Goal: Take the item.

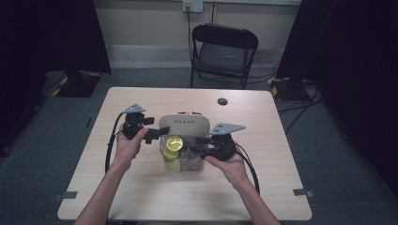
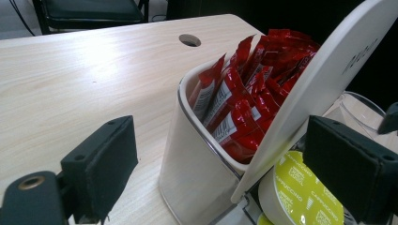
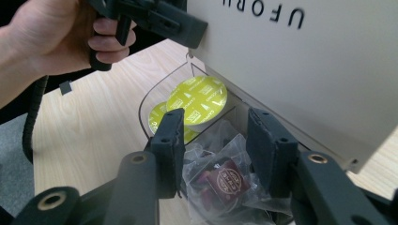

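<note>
Two hands: raised at either side of the clear box [image 1: 184, 161] mid-surface [image 1: 141, 197]
Left gripper [image 1: 151, 132]: fingers apart around the tilted-up lid [image 1: 184, 125]; wrist level
Right gripper [image 3: 213, 140]: fingers apart over the bagged capsules [image 3: 225, 180]; nothing clamped

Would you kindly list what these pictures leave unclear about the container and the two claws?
- Right gripper view: whether the right claw touches the clear packet; its pads flank it.
- Left gripper view: the cream lid hides the far red sachets; the frame edge cuts the yellow capsule.
- High view: the clear container contents are too small to read.
</note>
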`<control>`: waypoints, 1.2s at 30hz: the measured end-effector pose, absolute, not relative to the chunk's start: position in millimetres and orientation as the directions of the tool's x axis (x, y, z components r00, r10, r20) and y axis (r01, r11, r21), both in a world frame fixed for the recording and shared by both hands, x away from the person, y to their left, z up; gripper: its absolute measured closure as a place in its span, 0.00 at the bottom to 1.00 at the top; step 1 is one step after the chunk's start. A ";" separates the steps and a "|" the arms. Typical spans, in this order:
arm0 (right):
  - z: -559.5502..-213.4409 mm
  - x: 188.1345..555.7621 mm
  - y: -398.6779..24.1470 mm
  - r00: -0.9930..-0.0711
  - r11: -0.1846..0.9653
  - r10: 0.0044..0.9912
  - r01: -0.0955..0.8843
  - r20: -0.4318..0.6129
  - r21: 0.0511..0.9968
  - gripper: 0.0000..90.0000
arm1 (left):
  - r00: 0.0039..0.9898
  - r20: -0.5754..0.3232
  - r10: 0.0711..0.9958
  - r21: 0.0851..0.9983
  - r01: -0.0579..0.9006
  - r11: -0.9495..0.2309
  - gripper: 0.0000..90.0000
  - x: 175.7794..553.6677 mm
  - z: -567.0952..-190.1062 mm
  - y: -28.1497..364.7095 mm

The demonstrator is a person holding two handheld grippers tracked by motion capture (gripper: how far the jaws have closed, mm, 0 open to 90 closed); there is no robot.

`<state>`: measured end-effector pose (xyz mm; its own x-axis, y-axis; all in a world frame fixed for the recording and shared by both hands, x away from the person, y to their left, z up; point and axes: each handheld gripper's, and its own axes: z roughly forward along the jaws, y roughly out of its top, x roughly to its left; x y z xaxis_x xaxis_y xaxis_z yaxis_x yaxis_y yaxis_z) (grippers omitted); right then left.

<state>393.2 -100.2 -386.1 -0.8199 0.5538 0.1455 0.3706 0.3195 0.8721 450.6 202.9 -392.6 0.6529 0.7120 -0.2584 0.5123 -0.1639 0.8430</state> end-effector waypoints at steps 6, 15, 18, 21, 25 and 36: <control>-394.7 401.2 -96.3 -0.819 0.338 0.551 0.393 0.158 0.855 0.67 | 0.653 -0.259 0.712 0.843 0.512 -0.163 0.11 450.6 -392.7 202.9; -404.4 406.4 -96.3 -0.819 0.360 0.548 0.412 0.168 0.837 0.67 | 0.653 -0.262 0.711 0.843 0.514 -0.161 0.11 450.4 -393.2 202.4; -406.7 407.2 -98.0 -0.817 0.361 0.549 0.422 0.177 0.832 0.67 | 0.654 -0.256 0.712 0.837 0.518 -0.175 0.11 450.8 -393.5 202.5; -408.4 407.5 -99.1 -0.818 0.363 0.545 0.426 0.182 0.829 0.70 | 0.654 -0.260 0.710 0.840 0.516 -0.168 0.11 450.8 -394.0 201.6; -411.2 408.5 -98.5 -0.819 0.370 0.540 0.437 0.193 0.820 0.75 | 0.655 -0.261 0.709 0.840 0.516 -0.168 0.11 450.9 -394.1 201.8; -412.0 408.8 -99.0 -0.817 0.363 0.537 0.449 0.211 0.816 0.97 | 0.656 -0.258 0.709 0.840 0.515 -0.171 0.12 450.6 -393.8 202.0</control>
